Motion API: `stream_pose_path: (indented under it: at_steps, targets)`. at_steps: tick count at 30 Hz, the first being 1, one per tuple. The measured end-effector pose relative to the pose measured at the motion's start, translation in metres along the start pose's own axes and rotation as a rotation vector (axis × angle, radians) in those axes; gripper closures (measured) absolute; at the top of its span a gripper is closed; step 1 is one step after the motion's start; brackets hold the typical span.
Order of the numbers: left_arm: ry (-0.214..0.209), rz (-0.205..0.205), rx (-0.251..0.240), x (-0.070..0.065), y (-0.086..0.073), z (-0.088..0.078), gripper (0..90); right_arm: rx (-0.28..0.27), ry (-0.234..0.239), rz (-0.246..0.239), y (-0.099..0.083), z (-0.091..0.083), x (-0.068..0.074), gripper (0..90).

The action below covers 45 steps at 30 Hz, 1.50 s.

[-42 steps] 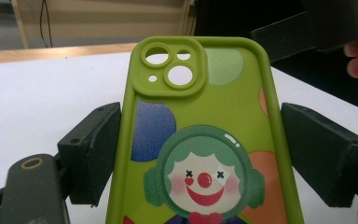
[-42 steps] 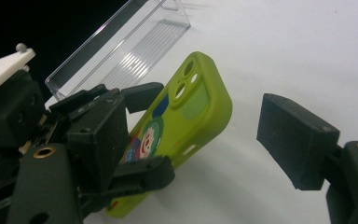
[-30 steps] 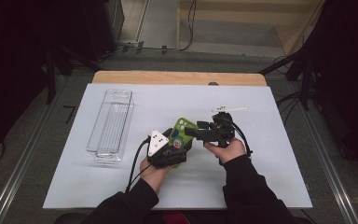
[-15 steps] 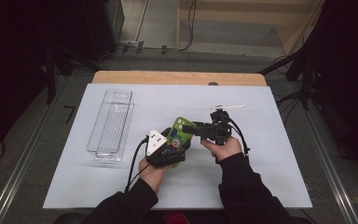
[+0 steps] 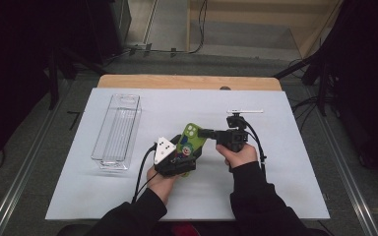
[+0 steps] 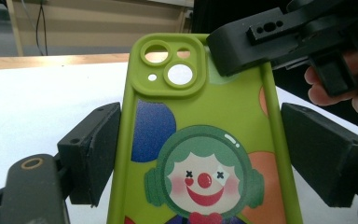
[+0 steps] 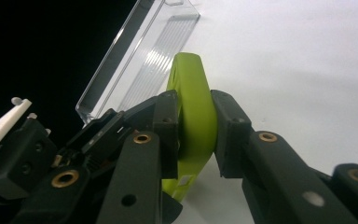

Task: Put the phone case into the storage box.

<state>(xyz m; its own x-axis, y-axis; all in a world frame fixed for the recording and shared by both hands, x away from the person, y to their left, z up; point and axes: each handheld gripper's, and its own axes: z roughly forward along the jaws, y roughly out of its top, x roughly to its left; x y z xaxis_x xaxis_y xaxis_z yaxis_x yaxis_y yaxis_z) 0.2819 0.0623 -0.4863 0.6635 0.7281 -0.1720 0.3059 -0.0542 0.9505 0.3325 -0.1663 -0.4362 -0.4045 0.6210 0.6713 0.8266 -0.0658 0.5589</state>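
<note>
I held the green phone case (image 5: 193, 137) up off the desk (image 5: 295, 196), just to the right of the clear plastic tray (image 5: 117, 129), which lay on the white sheet near the left side. My left tool (image 5: 179, 158) had the case by its two long edges, one black pad on each side, with the clown picture and the camera cut-outs facing its camera; its jaws stood wide because the case filled them. My right tool (image 5: 204, 132) came in from the right of the case and had just been closing on it, and in the right gripper view its two pads (image 7: 167, 128) were pressed on the front and back of the case's upper corner, by the camera cut-outs. So both tools gripped the same case, the left low on it, the right at its top. A thin white stick (image 5: 245, 111) lay on the desk beyond my right hand (image 5: 237, 153), well apart from the tray.
</note>
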Motion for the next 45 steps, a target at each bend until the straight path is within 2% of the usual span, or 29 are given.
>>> stream_pose_path:
  at_steps: [10, 13, 17, 19, 21, 23, 24, 31, 35, 37, 45]
  targets:
    - [-0.015, -0.014, -0.006, -0.001, 0.001, 0.0, 16.1, -0.003, 0.016, 0.004, 0.001, -0.004, 0.004, 74.4]
    - [-0.017, -0.006, -0.007, -0.001, 0.003, -0.001, 16.0, -0.002, 0.021, 0.0, 0.002, -0.005, 0.005, 74.6]
    - [-0.032, -0.024, 0.047, 0.0, 0.01, -0.001, 15.0, 0.003, 0.031, -0.006, 0.003, -0.006, 0.008, 74.9]
    - [-0.031, -0.041, 0.094, 0.001, 0.015, 0.001, 8.2, 0.011, 0.043, -0.006, 0.002, -0.006, 0.009, 74.9]
    - [-0.038, -0.033, 0.125, 0.002, 0.018, 0.001, 1.8, 0.013, 0.049, -0.011, 0.002, -0.007, 0.011, 74.9]
    - [-0.061, -0.034, 0.143, 0.003, 0.022, 0.001, 1.6, 0.013, 0.043, -0.021, 0.002, -0.008, 0.012, 74.9]
    - [-0.054, -0.03, 0.152, 0.003, 0.023, 0.0, 0.7, 0.008, 0.036, -0.032, 0.002, -0.009, 0.012, 74.9]
    - [-0.093, -0.035, 0.203, 0.006, 0.03, 0.0, 0.0, -0.007, 0.004, -0.051, 0.003, -0.012, 0.008, 74.8]
    - [-0.13, -0.064, 0.25, 0.013, 0.029, 0.003, 0.0, -0.017, -0.034, -0.083, 0.003, -0.015, 0.008, 74.8]
    - [-0.134, -0.06, 0.287, 0.015, 0.029, 0.004, 0.0, -0.022, -0.051, -0.098, 0.003, -0.016, 0.008, 74.8]
    - [-0.132, -0.057, 0.336, 0.022, 0.03, 0.006, 0.0, -0.057, -0.119, -0.184, 0.004, -0.023, 0.008, 74.7]
